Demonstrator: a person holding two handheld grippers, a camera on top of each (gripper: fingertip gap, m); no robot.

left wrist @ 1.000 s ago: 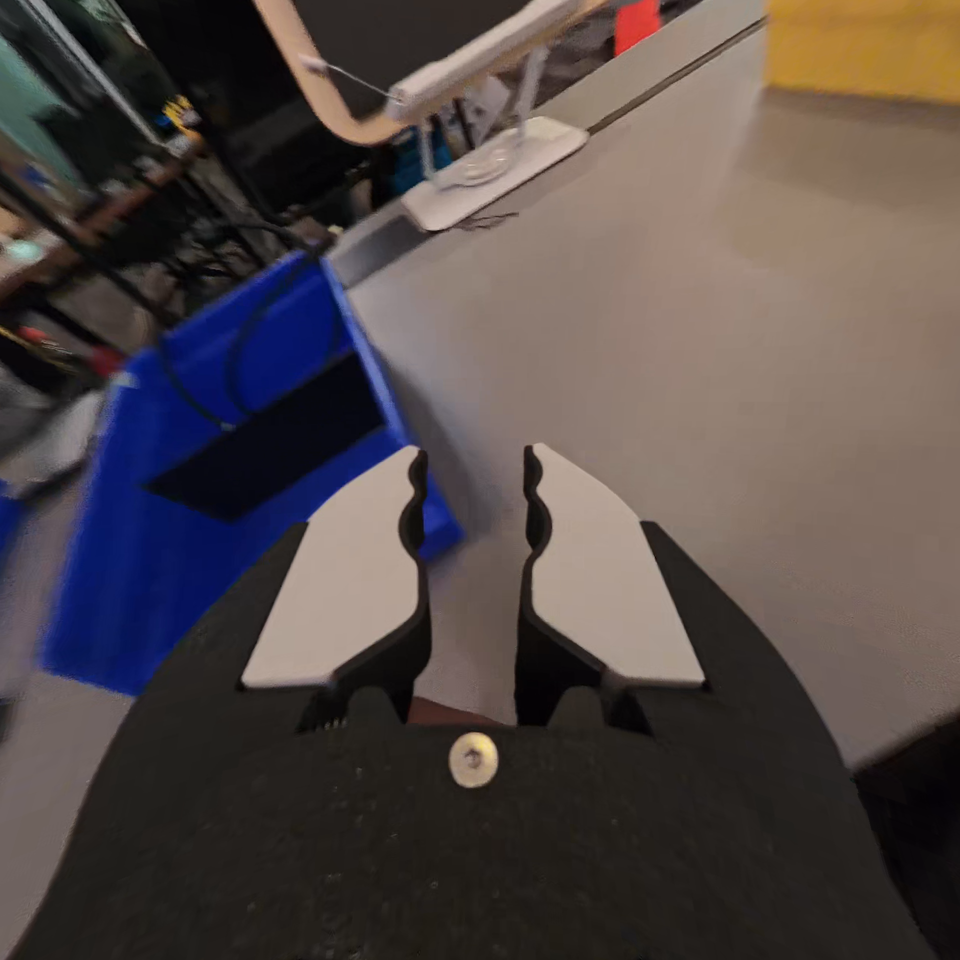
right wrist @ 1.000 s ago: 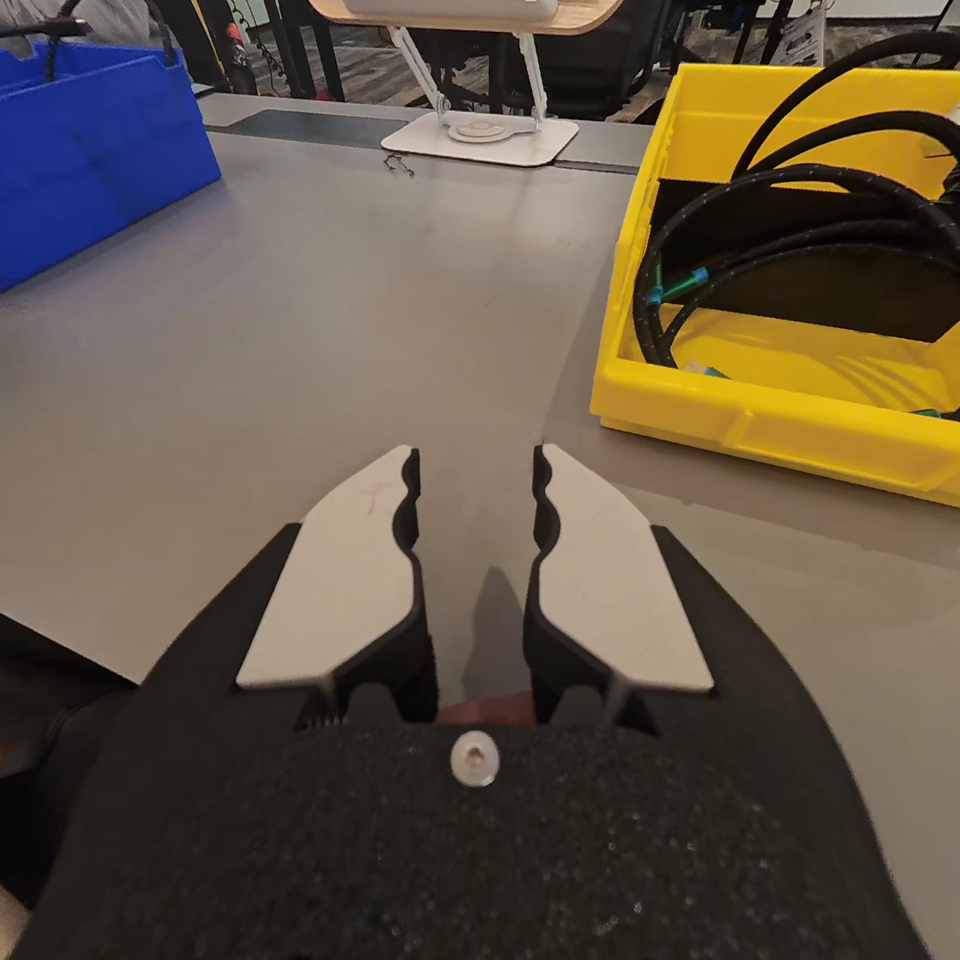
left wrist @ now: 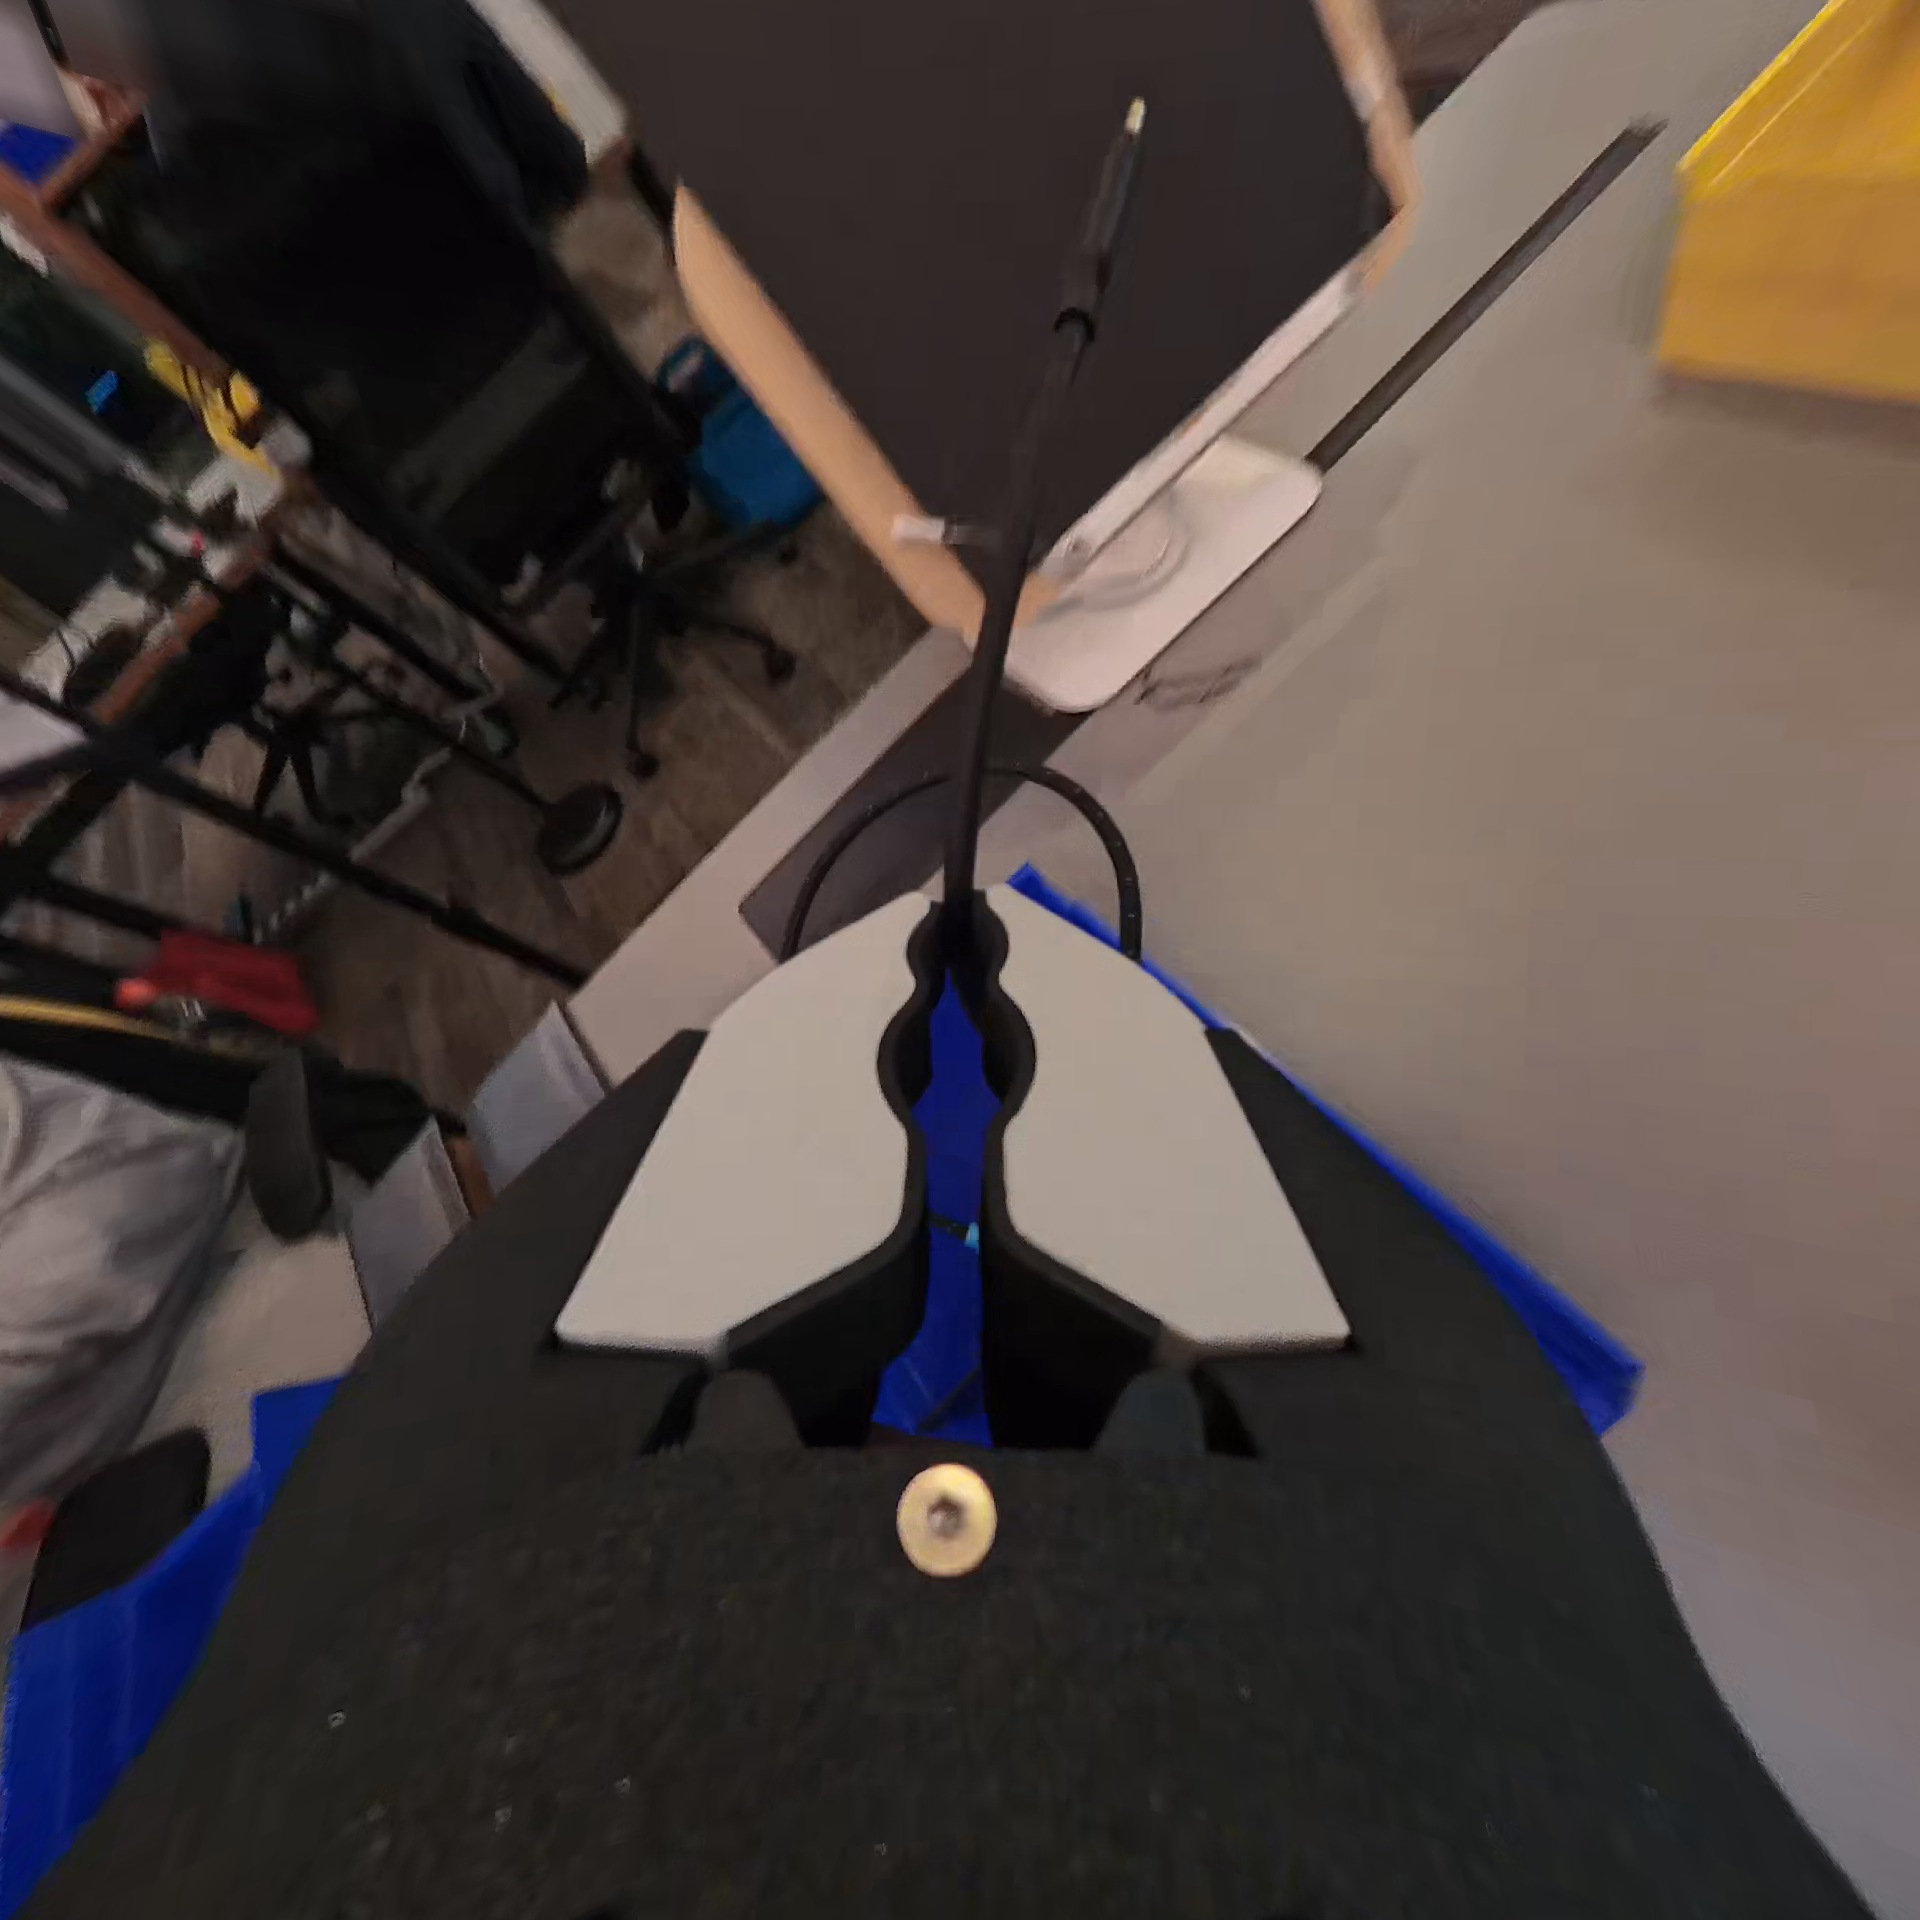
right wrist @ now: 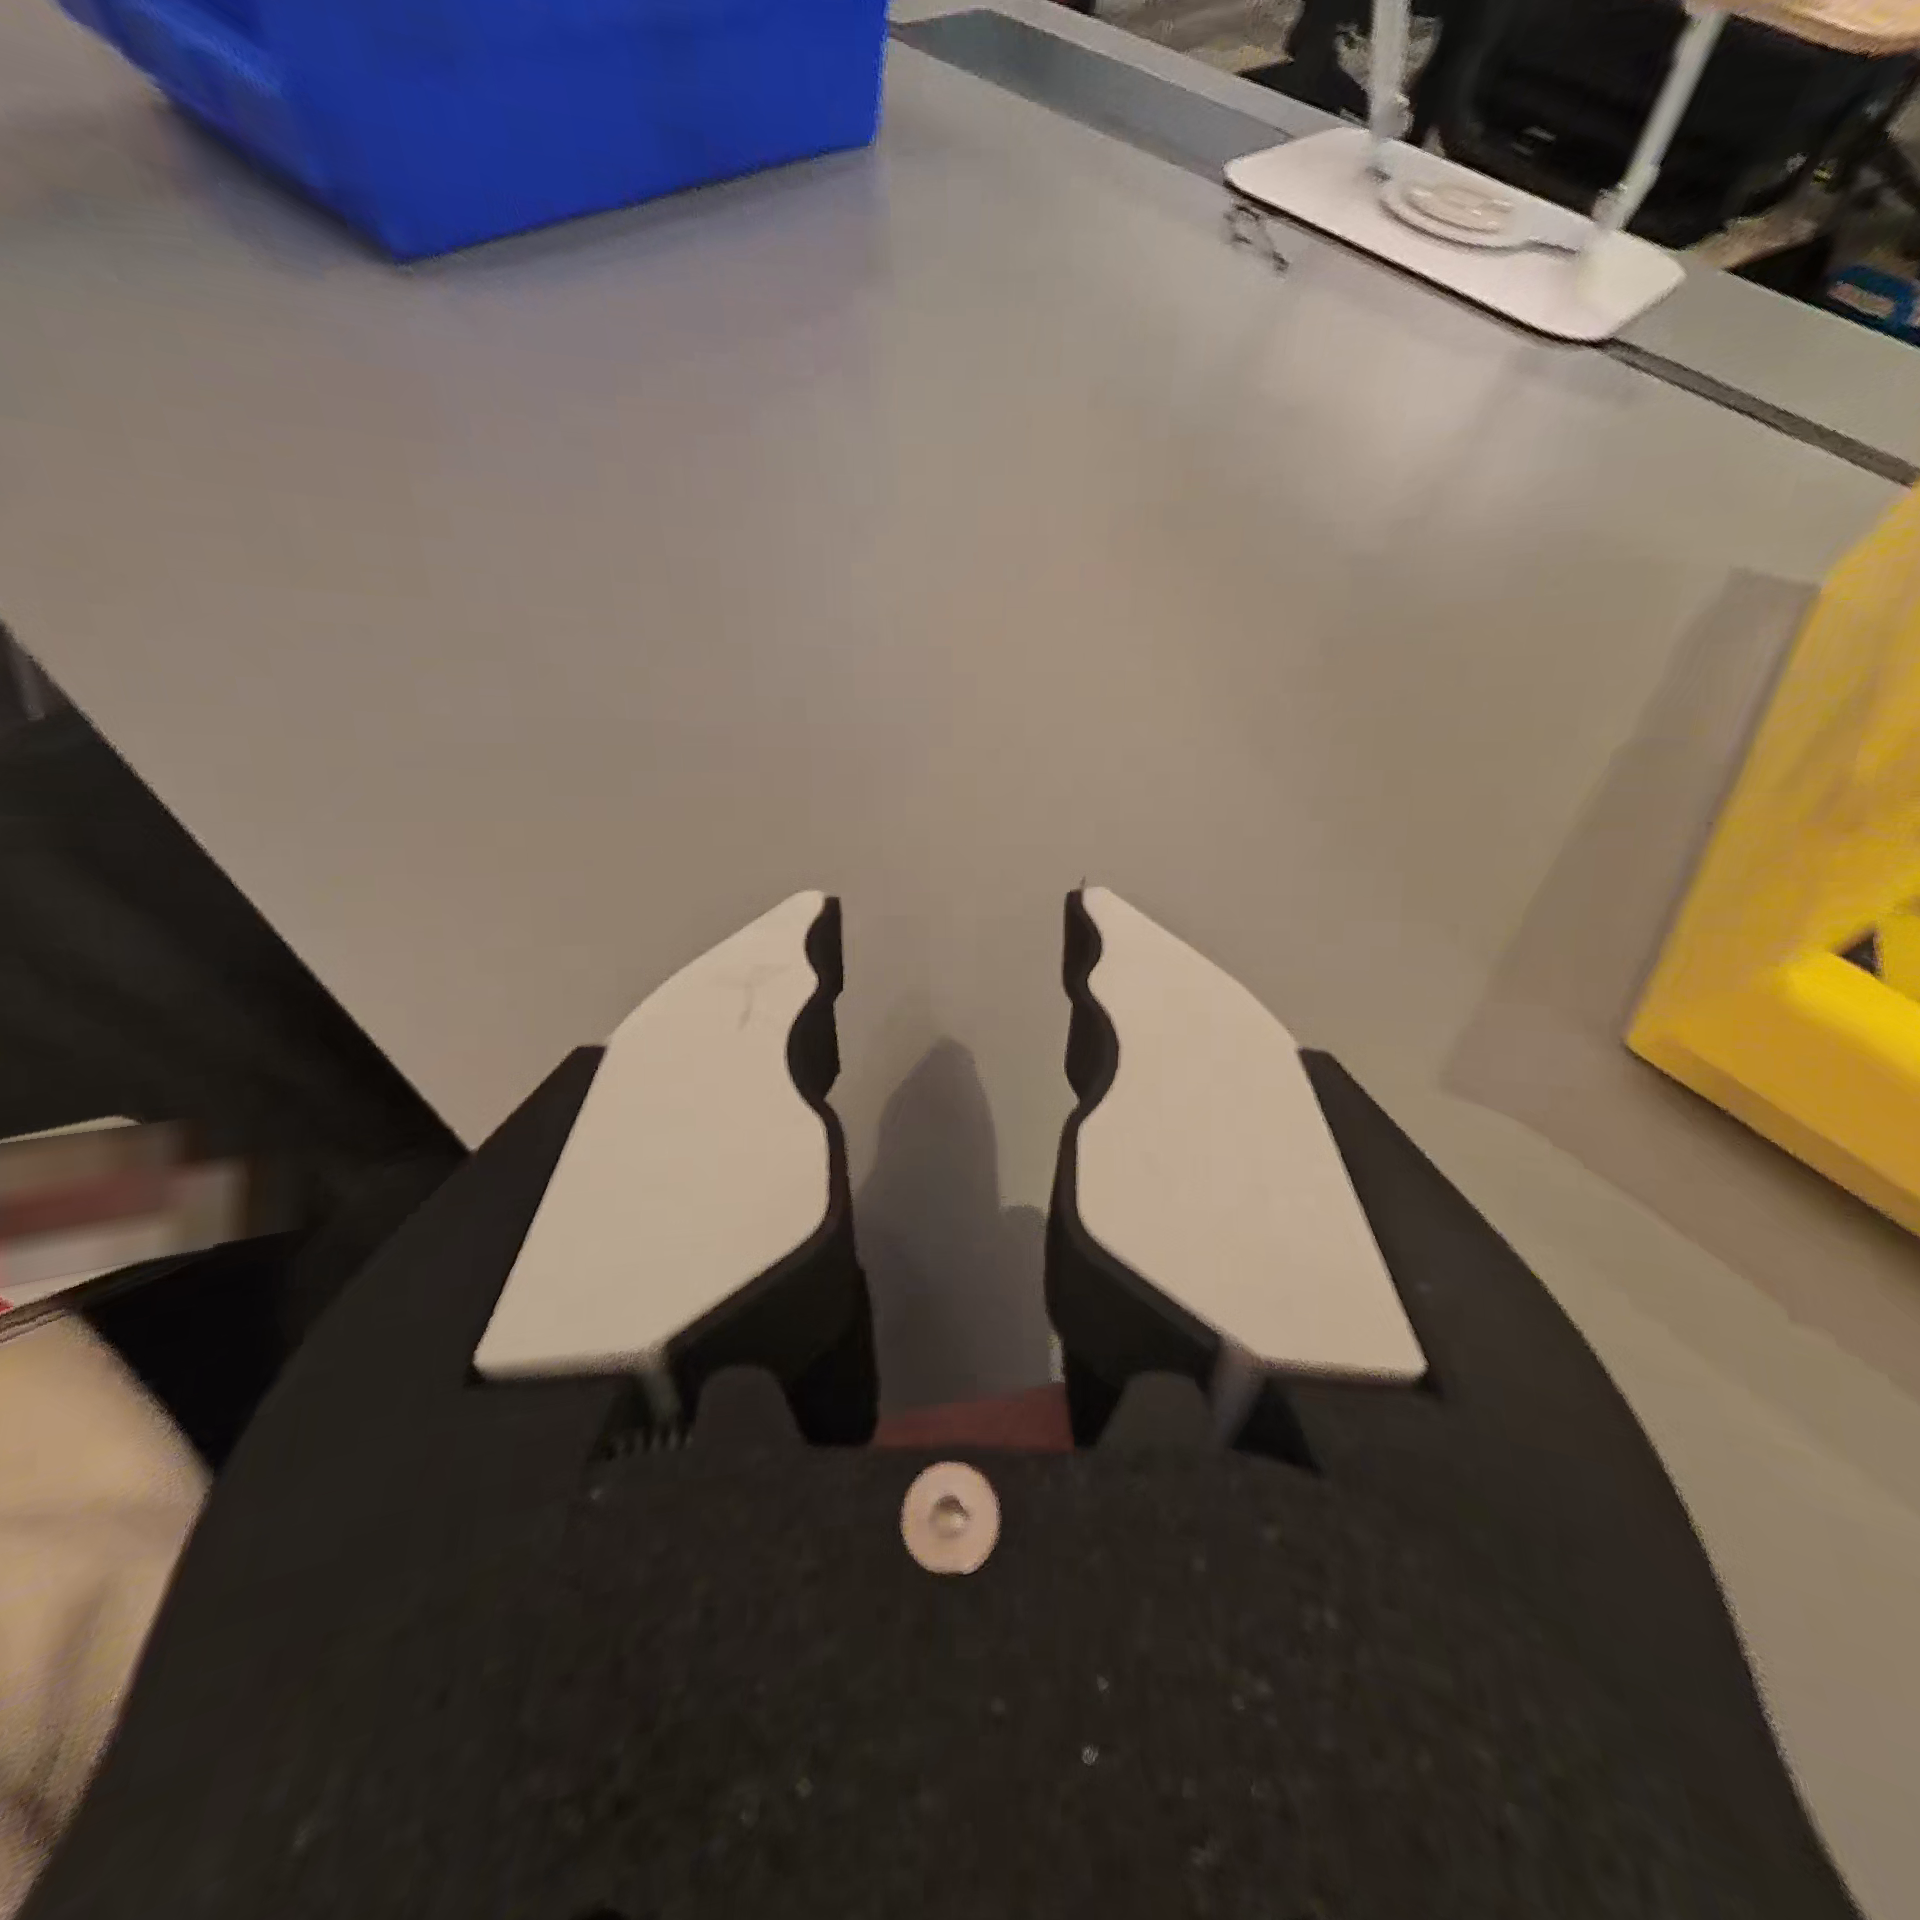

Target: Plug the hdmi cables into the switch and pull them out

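Observation:
My left gripper is shut on a thin black HDMI cable. The cable rises straight up from the fingertips, and its plug is at the top with a metal tip. A loop of the same cable curves behind the fingers. The gripper hangs above the blue bin, which shows under and between the fingers. My right gripper is open and empty, low over the grey table. No switch is in view.
A yellow bin stands at the right, also seen in the left wrist view. The blue bin sits at the table's far left. A white stand base is at the back edge. Shelves and chairs lie beyond the table. The tips of one gripper are about 55 cm away from the tips of the other.
My left gripper was open beside the blue bin; now it is over the bin, shut on the cable and lifting it. My right gripper has turned left, still open.

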